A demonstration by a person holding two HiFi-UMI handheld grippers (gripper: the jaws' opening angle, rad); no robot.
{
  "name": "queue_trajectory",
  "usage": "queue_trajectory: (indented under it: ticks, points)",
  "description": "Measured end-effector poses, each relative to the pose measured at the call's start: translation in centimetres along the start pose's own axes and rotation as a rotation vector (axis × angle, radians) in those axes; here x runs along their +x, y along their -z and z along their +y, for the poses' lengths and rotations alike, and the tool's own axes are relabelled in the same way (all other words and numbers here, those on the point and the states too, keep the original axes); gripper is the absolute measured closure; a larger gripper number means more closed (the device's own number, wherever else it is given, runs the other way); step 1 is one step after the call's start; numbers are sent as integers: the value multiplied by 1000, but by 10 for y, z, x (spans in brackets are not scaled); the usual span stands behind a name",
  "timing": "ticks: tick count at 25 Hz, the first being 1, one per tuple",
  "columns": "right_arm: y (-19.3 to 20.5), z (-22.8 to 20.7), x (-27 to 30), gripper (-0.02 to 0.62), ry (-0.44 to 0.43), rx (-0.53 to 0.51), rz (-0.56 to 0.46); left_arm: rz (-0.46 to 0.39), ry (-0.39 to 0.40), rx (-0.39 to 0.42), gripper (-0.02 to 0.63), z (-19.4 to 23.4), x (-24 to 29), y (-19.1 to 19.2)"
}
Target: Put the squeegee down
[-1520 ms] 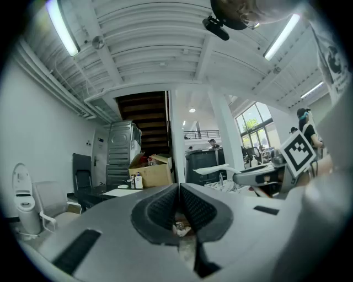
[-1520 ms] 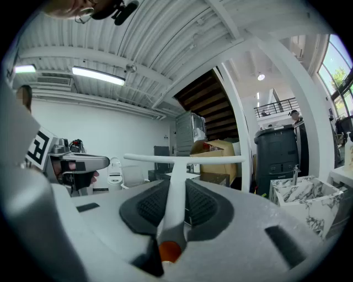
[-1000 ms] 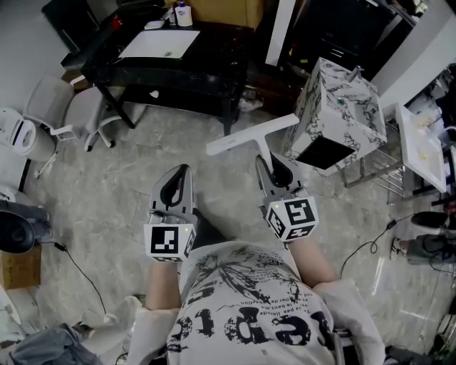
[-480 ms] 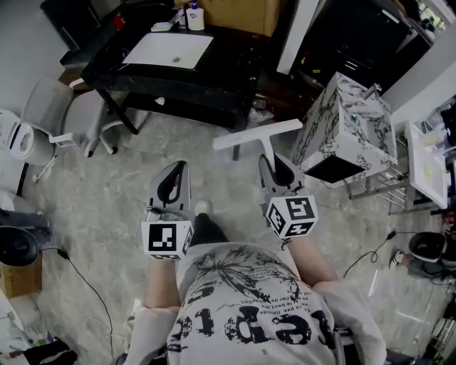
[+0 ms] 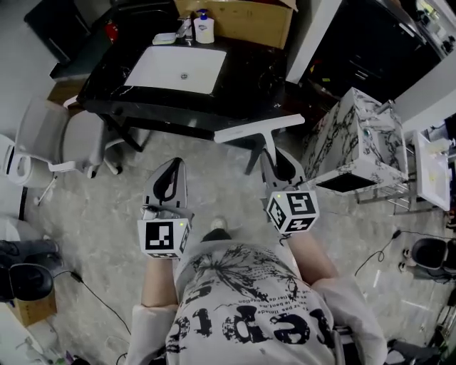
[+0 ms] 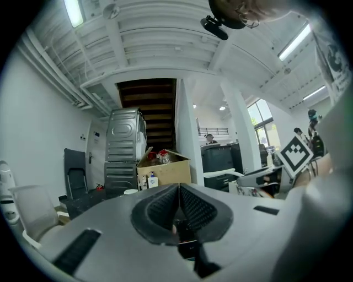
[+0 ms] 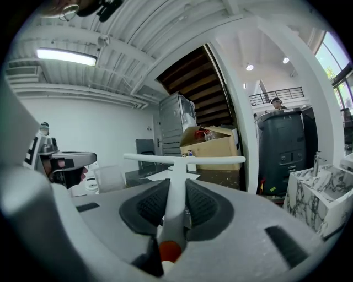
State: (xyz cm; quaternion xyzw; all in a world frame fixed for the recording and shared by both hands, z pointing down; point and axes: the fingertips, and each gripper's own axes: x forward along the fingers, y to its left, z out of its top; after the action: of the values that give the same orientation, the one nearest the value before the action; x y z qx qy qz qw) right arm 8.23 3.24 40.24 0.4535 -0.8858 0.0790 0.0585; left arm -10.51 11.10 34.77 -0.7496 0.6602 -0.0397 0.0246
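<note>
A white squeegee [image 5: 259, 130] with a long crossbar sticks out ahead of my right gripper [image 5: 274, 165], which is shut on its handle. In the right gripper view the squeegee [image 7: 182, 160] handle runs between the dark pads, and its orange end shows near the bottom. My left gripper [image 5: 171, 187] is held level beside it, shut with nothing between its jaws. In the left gripper view the left gripper [image 6: 178, 193] pads meet in a closed line. The squeegee's crossbar hangs over the near edge of a black counter [image 5: 242, 75] with a white sink [image 5: 177, 69].
A soap bottle [image 5: 204, 29] and a cardboard box [image 5: 249, 21] sit at the back of the counter. A marble-patterned cabinet [image 5: 360, 142] stands at the right, a grey chair [image 5: 53, 139] at the left. Cables lie on the stone floor [image 5: 92, 214].
Both grippers and the person have moved forward toward the black counter. The squeegee's crossbar now reaches the counter's near edge. The grip on the handle is unchanged.
</note>
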Motion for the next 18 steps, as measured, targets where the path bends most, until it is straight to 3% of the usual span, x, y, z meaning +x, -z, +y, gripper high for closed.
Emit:
queue_trajectory:
  ticks: [8,18]
  points:
    - [-5,23,77,520,4,2,42,14,33,-31,595,61,50,12]
    - [-16,-7,171,520,18,2,34,8,38,-33,595,102,133,26]
